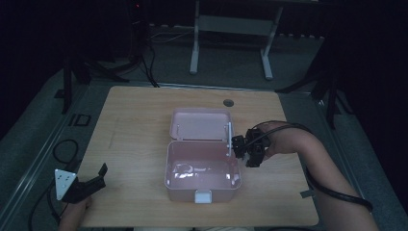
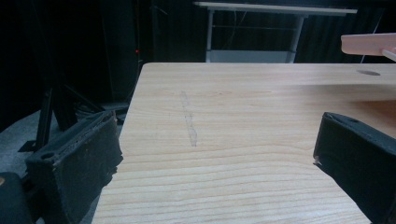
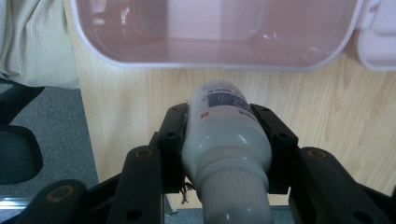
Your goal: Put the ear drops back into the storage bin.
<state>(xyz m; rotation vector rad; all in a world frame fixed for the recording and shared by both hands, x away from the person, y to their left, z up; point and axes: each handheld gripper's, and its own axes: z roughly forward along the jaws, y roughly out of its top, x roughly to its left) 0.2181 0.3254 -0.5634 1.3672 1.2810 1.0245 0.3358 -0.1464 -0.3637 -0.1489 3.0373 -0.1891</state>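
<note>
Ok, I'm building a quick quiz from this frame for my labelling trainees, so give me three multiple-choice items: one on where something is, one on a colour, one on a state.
1. Where is the left gripper?
A. over the table's near-left corner
B. inside the box
C. at the far edge

2. What colour is the open box?
A. blue
B. pink
C. green

3. What is the right gripper doing?
A. open and empty
B. shut on the box's lid
C. shut on a white bottle

Answers: 1 A, the high view shows it low at the left above the wooden table, well apart from the box. 2 B, base and raised lid are both pale pink. 3 C, the right gripper view shows the white bottle clamped between its jaws, just outside the box's rim.
</note>
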